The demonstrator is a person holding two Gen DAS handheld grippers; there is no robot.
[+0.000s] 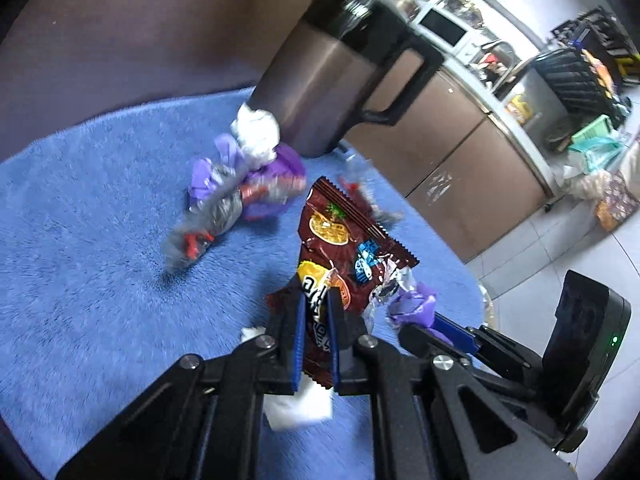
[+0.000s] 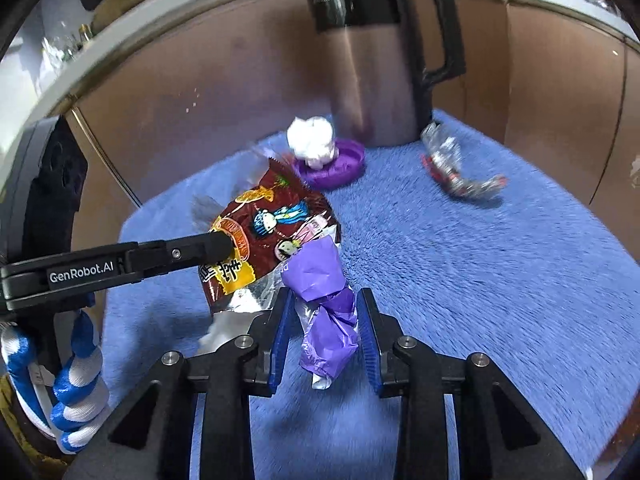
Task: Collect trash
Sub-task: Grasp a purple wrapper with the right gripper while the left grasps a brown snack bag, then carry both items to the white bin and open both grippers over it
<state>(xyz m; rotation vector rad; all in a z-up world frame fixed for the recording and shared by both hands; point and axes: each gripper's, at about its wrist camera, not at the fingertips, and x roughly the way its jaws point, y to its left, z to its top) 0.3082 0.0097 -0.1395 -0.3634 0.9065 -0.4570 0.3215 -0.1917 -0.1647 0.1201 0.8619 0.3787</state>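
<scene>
Two-handed pickup of litter from a blue fleece-covered surface. Left to right: the left gripper has its jaws drawn narrow and clamped on the lower edge of a dark red snack wrapper, which stands lifted and tilted above the surface. Just to its right, the right gripper straddles a crumpled purple wrapper that touches the snack wrapper's foil edge; its jaws are partly closed around the purple piece, but the pads do not visibly press it. Farther back lie a white paper wad resting on a purple lid, near a tall steel jug, and to the right, well apart, a clear crushed wrapper with red print.

Step in hand, as judged: securing the first two pieces, one per gripper. The next move calls for closing the right jaws fully on the purple wrapper, then lifting both pieces clear together without tearing them apart; no bin is in view.
</scene>
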